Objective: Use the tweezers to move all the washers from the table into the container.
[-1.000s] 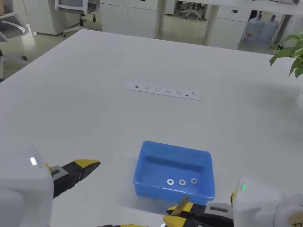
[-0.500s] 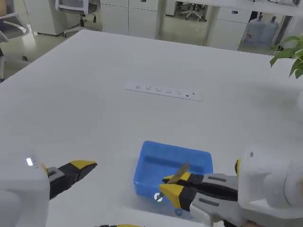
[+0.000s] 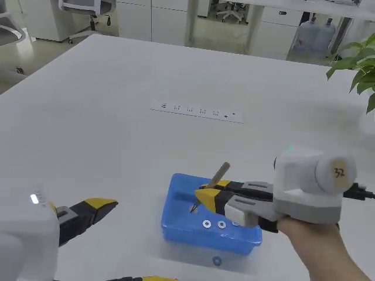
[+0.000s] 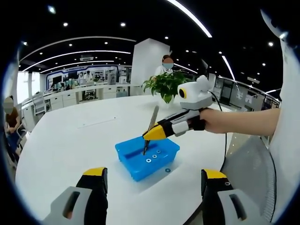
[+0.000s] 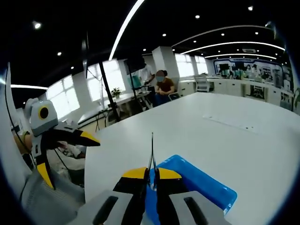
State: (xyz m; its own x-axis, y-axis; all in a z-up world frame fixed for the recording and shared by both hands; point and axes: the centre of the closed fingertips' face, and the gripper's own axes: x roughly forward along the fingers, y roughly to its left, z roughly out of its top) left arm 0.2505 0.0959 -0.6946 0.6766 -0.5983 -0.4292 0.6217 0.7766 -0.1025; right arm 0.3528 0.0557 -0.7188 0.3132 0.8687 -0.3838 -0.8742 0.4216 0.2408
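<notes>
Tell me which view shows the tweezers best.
Left gripper view: the tweezers show side-on, full length, tip down over the container. Head view has them partly behind the right tool; right gripper view, a thin edge-on sliver.

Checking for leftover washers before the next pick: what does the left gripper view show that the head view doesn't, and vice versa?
Left gripper view: three washers in a row in the blue container, and the left claw with jaws wide apart. Head view: the socket strip set in the table and water jugs beyond. Both: the right claw shut on the tweezers, tips pointing into the container, and one loose washer on the table beside it.
</notes>
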